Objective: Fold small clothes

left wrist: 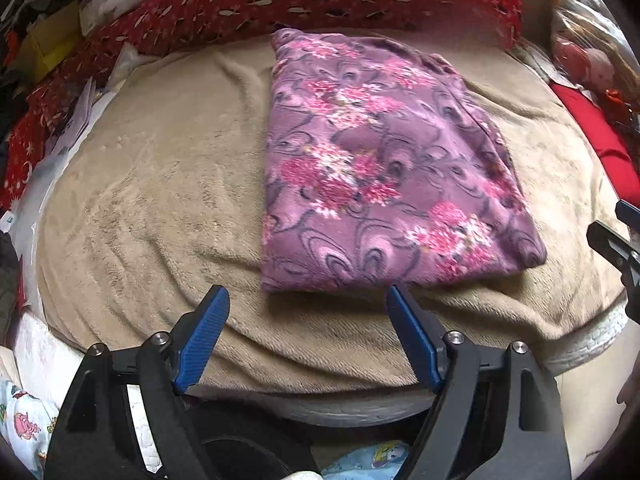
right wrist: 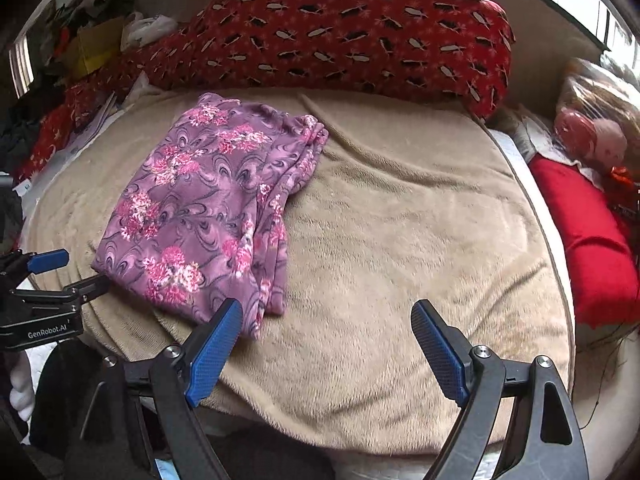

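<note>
A purple garment with pink flowers [left wrist: 380, 168] lies folded into a long rectangle on a beige blanket [left wrist: 152, 184]. It also shows in the right wrist view [right wrist: 208, 208], left of centre. My left gripper [left wrist: 308, 294] is open and empty, just short of the garment's near edge. My right gripper [right wrist: 326, 308] is open and empty, over the blanket to the right of the garment's near corner. The left gripper also shows at the left edge of the right wrist view [right wrist: 72, 272]. The right gripper shows at the right edge of the left wrist view [left wrist: 612, 232].
A red patterned pillow [right wrist: 352, 36] lies along the back of the bed. A red cushion [right wrist: 588, 236] and a doll [right wrist: 592, 136] sit at the right. Papers and clutter [left wrist: 76, 112] line the left side. Printed light-blue cloth [left wrist: 24, 424] lies below the bed's front edge.
</note>
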`<state>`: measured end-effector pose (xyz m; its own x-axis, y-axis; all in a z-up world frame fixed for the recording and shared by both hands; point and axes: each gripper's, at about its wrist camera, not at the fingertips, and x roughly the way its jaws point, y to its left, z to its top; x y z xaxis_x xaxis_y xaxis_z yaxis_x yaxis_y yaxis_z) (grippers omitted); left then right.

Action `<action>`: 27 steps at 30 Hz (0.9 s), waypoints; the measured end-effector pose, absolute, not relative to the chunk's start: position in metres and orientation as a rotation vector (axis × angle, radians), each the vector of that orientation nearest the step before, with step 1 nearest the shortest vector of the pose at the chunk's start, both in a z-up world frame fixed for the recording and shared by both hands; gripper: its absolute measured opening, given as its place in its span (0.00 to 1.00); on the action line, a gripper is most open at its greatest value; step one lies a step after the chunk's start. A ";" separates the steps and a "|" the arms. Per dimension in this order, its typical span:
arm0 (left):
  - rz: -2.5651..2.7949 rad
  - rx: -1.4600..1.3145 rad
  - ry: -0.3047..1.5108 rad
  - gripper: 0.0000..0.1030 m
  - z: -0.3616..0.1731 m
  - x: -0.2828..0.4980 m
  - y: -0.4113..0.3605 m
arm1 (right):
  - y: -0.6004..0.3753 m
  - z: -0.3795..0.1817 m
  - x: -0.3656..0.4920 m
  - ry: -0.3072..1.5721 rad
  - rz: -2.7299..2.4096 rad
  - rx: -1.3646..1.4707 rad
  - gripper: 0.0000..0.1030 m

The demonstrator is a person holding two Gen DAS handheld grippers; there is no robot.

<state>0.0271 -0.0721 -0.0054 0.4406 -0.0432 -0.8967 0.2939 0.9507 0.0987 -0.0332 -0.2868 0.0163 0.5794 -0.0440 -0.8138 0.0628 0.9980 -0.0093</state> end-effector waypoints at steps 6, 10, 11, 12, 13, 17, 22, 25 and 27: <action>-0.252 0.252 1.088 0.79 -0.002 0.021 -0.073 | -0.288 0.014 -0.037 0.964 -0.071 0.057 0.85; -0.263 0.258 1.087 0.79 0.000 0.018 -0.073 | -0.288 0.016 -0.038 0.964 -0.068 0.069 0.85; -0.266 0.257 1.087 0.79 0.000 0.018 -0.074 | -0.287 0.017 -0.038 0.962 -0.069 0.068 0.85; -0.269 0.253 1.087 0.79 0.001 0.017 -0.074 | -0.287 0.017 -0.038 0.962 -0.068 0.067 0.85; -0.270 0.251 1.085 0.79 0.002 0.017 -0.074 | -0.286 0.018 -0.037 0.960 -0.067 0.065 0.85; -0.281 0.254 1.067 0.79 0.007 0.013 -0.076 | -0.285 0.022 -0.037 0.953 -0.064 0.053 0.85; -0.296 0.261 1.060 0.79 0.010 0.008 -0.081 | -0.285 0.027 -0.036 0.941 -0.064 0.046 0.85; -0.306 0.269 1.060 0.79 0.011 0.005 -0.084 | -0.287 0.028 -0.037 0.940 -0.064 0.054 0.85; -0.313 0.271 1.059 0.79 0.013 0.003 -0.086 | -0.288 0.028 -0.037 0.941 -0.065 0.059 0.85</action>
